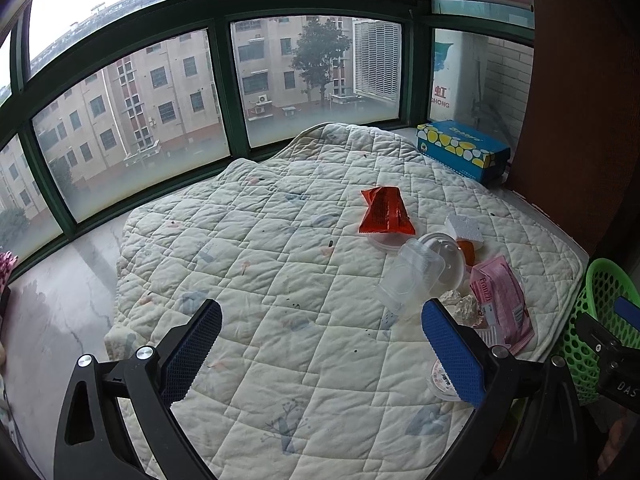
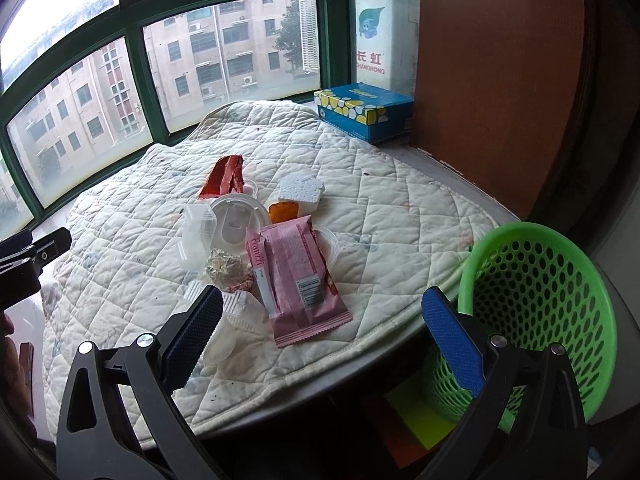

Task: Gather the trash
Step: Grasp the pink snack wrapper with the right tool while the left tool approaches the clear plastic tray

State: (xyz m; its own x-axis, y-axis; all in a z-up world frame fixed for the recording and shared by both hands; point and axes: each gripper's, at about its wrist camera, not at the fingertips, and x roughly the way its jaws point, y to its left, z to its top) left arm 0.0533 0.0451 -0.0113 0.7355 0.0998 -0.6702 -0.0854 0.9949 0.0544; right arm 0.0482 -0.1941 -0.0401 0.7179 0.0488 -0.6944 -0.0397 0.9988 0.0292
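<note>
Right wrist: right claw (image 2: 320, 328) wide open, empty, above pink wrapper (image 2: 298, 276).

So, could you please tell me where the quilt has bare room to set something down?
The quilt is bare toward the windows, left of the red wrapper. It is crowded from that wrapper to the pink wrapper, beside the green basket.

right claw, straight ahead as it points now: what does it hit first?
Probably the pink Franzzi wrapper: it lies nearest, centred between the open right claw fingers, on the quilted pad. The crumpled foil ball sits just left of that line. Depth is uncertain.
</note>
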